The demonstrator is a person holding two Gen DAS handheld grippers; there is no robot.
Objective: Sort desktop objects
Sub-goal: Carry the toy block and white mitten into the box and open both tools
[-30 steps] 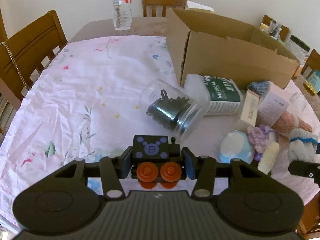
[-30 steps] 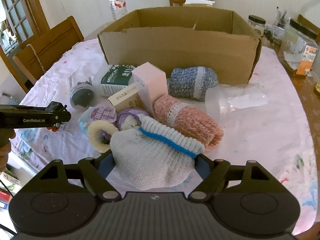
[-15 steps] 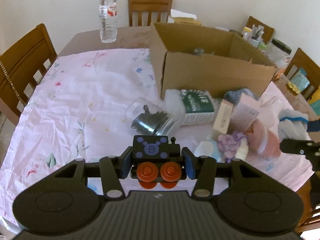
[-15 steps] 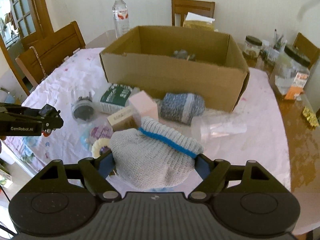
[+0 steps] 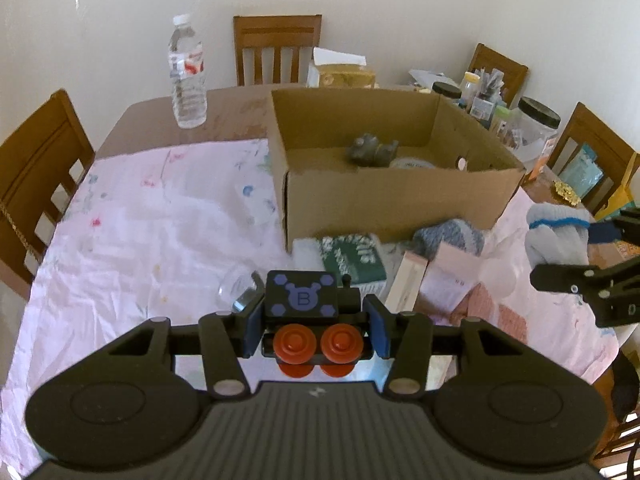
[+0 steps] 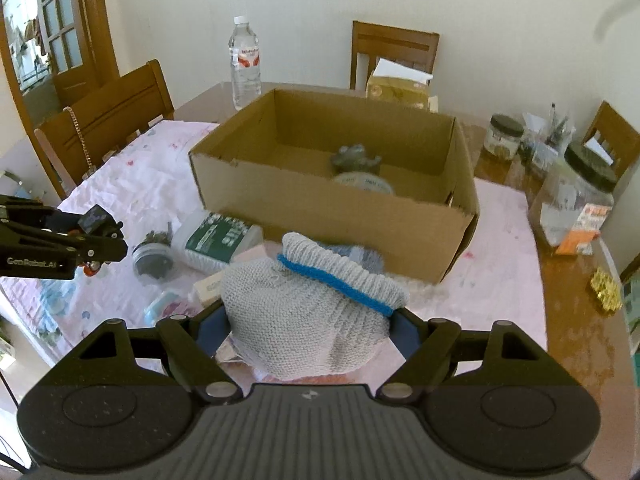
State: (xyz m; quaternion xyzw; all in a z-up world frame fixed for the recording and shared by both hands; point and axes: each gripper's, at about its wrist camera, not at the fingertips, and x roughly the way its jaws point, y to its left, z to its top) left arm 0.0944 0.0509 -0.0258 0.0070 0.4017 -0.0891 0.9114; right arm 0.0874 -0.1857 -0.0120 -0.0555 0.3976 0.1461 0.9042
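My left gripper (image 5: 313,330) is shut on a small black toy train (image 5: 312,312) with orange wheels and a purple B top, held above the table's near side. My right gripper (image 6: 308,326) is shut on a grey knitted sock with a blue band (image 6: 308,304), held up in front of the open cardboard box (image 6: 332,200). The box (image 5: 400,196) holds a grey toy figure (image 6: 354,158) and a round lid. The sock also shows in the left wrist view (image 5: 558,234).
On the pink floral cloth (image 5: 160,216) in front of the box lie a green-labelled pack (image 6: 224,238), a clear jar of dark clips (image 6: 154,256), a pink box (image 5: 452,276) and a blue-grey sock (image 5: 448,236). A water bottle (image 5: 187,74), chairs and jars (image 6: 576,200) surround.
Both grippers have risen with their loads, so the inside of the box now shows. The objects on the cloth have not moved.
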